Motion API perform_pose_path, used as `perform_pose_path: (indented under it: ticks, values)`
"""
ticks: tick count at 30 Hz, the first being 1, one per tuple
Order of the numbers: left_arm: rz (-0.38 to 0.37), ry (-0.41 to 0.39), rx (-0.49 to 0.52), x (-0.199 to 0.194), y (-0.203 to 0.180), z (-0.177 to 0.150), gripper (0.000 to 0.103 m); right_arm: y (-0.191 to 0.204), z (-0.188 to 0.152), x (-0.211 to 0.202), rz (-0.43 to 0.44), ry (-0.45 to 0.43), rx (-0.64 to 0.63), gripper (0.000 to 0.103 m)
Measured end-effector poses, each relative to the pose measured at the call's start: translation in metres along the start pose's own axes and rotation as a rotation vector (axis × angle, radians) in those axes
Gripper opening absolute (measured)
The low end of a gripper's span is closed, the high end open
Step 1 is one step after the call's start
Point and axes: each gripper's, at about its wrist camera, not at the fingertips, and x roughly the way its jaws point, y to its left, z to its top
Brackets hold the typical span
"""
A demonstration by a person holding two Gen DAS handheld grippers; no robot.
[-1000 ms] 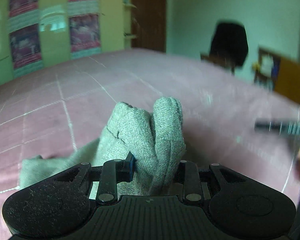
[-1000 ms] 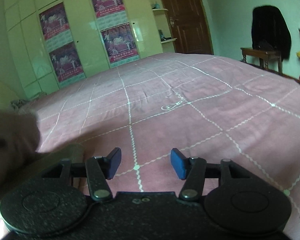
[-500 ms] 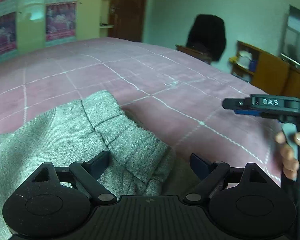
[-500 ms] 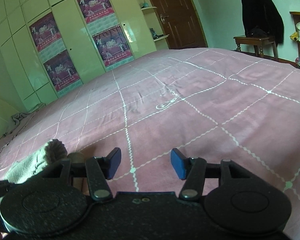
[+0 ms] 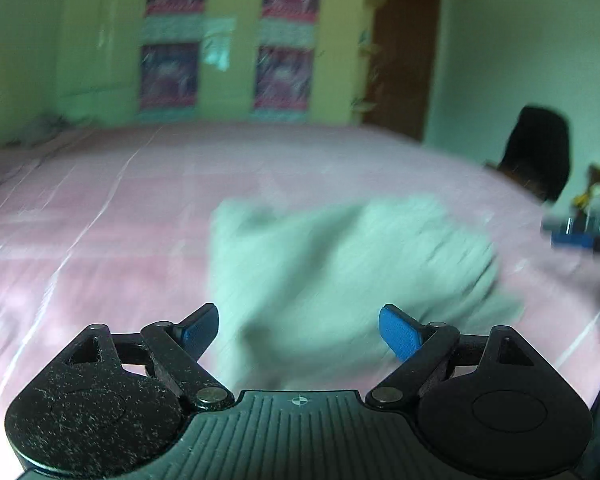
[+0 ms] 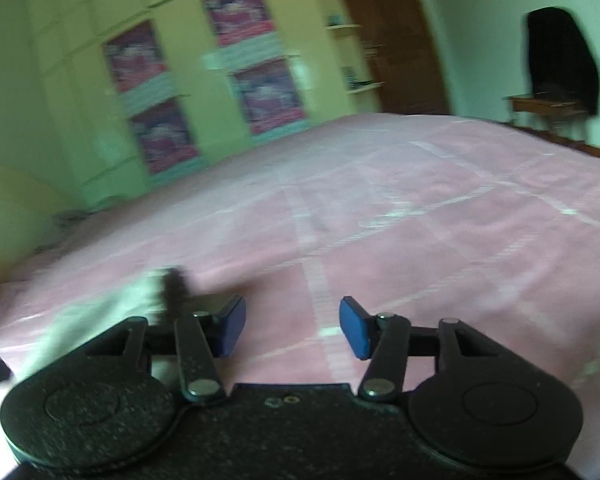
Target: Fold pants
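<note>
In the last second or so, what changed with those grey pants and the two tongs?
The left tongs were clamped on a bunched fold of the grey pants; they have opened wide, let go and pulled back, so the pants now lie on the pink bedspread ahead of the empty tongs. The right tongs have just been closing slightly, with nothing between them. The bedspread stays as it was.

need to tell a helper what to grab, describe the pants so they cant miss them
Start at the wide pink bedspread with thin white grid lines that fills the room. The pants lie on it as a rumpled grey-green bundle. They are the only cloth lying on that pink cover, pale and plain with no pattern.
</note>
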Motion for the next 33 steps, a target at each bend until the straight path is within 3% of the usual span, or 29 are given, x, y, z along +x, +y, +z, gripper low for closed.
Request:
perform_pose_path:
  ticks: [5,8,12,14,19,20,21,23,25,27,28,31,33]
  values:
    - [0.039,0.078,-0.039,0.005,0.022,-0.015,0.087,0.054,-0.010,0.027,0.168,0.118,-0.022,0.042]
    - [0.055,0.076,-0.036,0.019,0.030,-0.014,0.087,0.083,-0.020,0.048,0.172,0.188,-0.077,0.042]
    - [0.110,0.092,-0.087,0.054,0.033,-0.020,0.087,0.090,-0.023,0.051,0.137,0.208,-0.076,0.045]
    - [0.096,0.085,-0.123,0.055,0.038,-0.021,0.087,0.092,-0.024,0.052,0.137,0.216,-0.061,0.045]
    - [0.108,0.078,-0.087,0.060,0.033,-0.025,0.087,0.103,-0.028,0.072,0.143,0.261,-0.067,0.046]
    - [0.108,0.077,-0.090,0.060,0.033,-0.026,0.087,0.106,-0.028,0.078,0.139,0.278,-0.066,0.037]
    - [0.112,0.073,-0.095,0.058,0.033,-0.026,0.087,0.111,-0.027,0.082,0.140,0.284,-0.071,0.022]
    - [0.135,0.061,-0.093,0.055,0.031,-0.026,0.087,0.123,-0.019,0.074,0.160,0.233,-0.105,0.018]
    - [0.147,0.037,-0.084,0.051,0.028,-0.026,0.087,0.134,-0.004,0.047,0.219,0.106,-0.112,0.014]
    - [0.138,0.047,-0.083,0.054,0.027,-0.027,0.087,0.133,0.004,0.032,0.210,0.057,-0.098,0.014]
    - [0.140,0.055,-0.080,0.056,0.027,-0.028,0.087,0.124,0.002,0.035,0.184,0.072,-0.074,0.014]
    - [0.145,0.056,-0.089,0.056,0.027,-0.027,0.087,0.090,-0.016,0.064,0.112,0.269,0.040,0.019]
    - [0.144,0.048,-0.095,0.054,0.027,-0.027,0.087,0.081,-0.020,0.046,0.131,0.208,0.083,0.037]
